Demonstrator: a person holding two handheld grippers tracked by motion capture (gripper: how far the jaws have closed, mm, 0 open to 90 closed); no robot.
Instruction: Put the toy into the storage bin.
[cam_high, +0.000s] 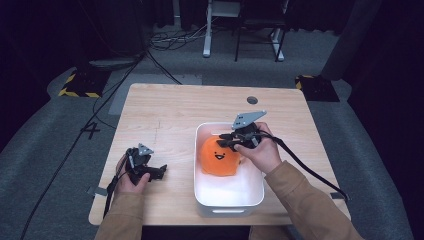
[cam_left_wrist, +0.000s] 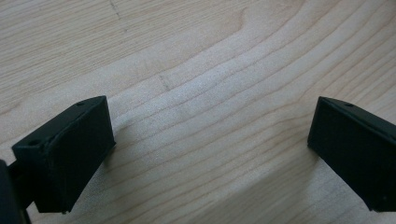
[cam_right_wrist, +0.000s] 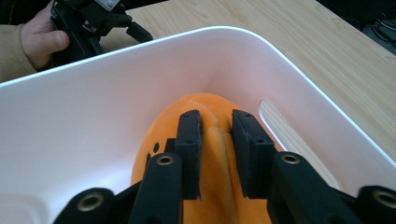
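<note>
A pale wooden table (cam_high: 165, 115) stands on grey carpet in a dark room, with cables trailing across the floor behind it. On the table's right half sits a white plastic tub (cam_high: 228, 201), and inside it lies an orange plush toy (cam_high: 220, 159) with a small smiling face, resting toward the tub's far end. The right gripper (cam_right_wrist: 216, 140) reaches down into the tub, its jaws drawn close together with a raised fold of the orange fabric pinched between them. The left gripper (cam_high: 159, 172) rests on the table well apart from the tub, its jaws spread wide over bare wood with nothing between them. The toy looks light and soft, likely to sag and fold when lifted rather than hold its shape; its fuzzy cloth should give good friction, so slipping seems unlikely. A bunched fold near the top middle, as taken here, seems the sensible place to hold, since a thin edge of fabric might pull free.
</note>
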